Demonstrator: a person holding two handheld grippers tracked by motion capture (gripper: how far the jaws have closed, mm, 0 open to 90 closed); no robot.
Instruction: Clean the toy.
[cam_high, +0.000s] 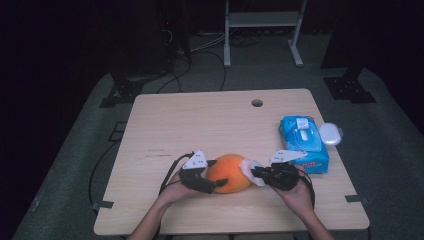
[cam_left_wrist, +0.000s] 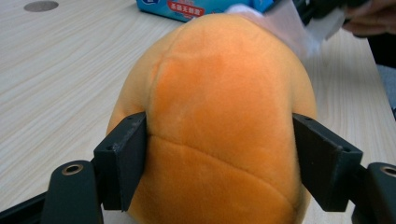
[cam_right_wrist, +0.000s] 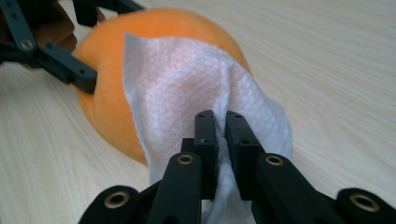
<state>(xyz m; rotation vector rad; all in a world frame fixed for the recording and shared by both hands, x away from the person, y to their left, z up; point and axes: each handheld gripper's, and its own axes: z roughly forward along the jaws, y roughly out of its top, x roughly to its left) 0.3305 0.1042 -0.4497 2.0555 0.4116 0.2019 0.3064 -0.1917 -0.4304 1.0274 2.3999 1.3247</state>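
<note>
In the high view, an orange plush (cam_high: 229, 173) was seen low in the frame, just left of centre, lying on the counter (cam_high: 200, 125). The left tongs (cam_high: 216, 184) were set against the plush's left side, and the right tongs (cam_high: 253, 173) were placed at its right side with a white wipe (cam_high: 248, 167) pinched between them. A blue wipe pack (cam_high: 303, 143) was seen at the right of the frame, with a white lid (cam_high: 330, 133) just beside it on its right. A round hole (cam_high: 257, 103) was seen in the counter above centre.

In the left gripper view, the plush (cam_left_wrist: 219, 116) was seen across the middle of the frame, with the left tongs (cam_left_wrist: 219, 165) set around its sides, one jaw at lower left and one at lower right. Both jaws were seen touching the fabric, though a firm squeeze could not be told. The wipe (cam_left_wrist: 285, 21) was seen at the upper right, behind the plush, and the pack (cam_left_wrist: 187, 8) along the top edge.

In the right gripper view, the right tongs (cam_right_wrist: 222, 135) were seen pressed together on the wipe (cam_right_wrist: 187, 93) at lower centre. The wipe was draped over the plush (cam_right_wrist: 107, 107), which was seen in the upper left half. The left tongs (cam_right_wrist: 84, 42) were seen at the upper left, against the plush.
</note>
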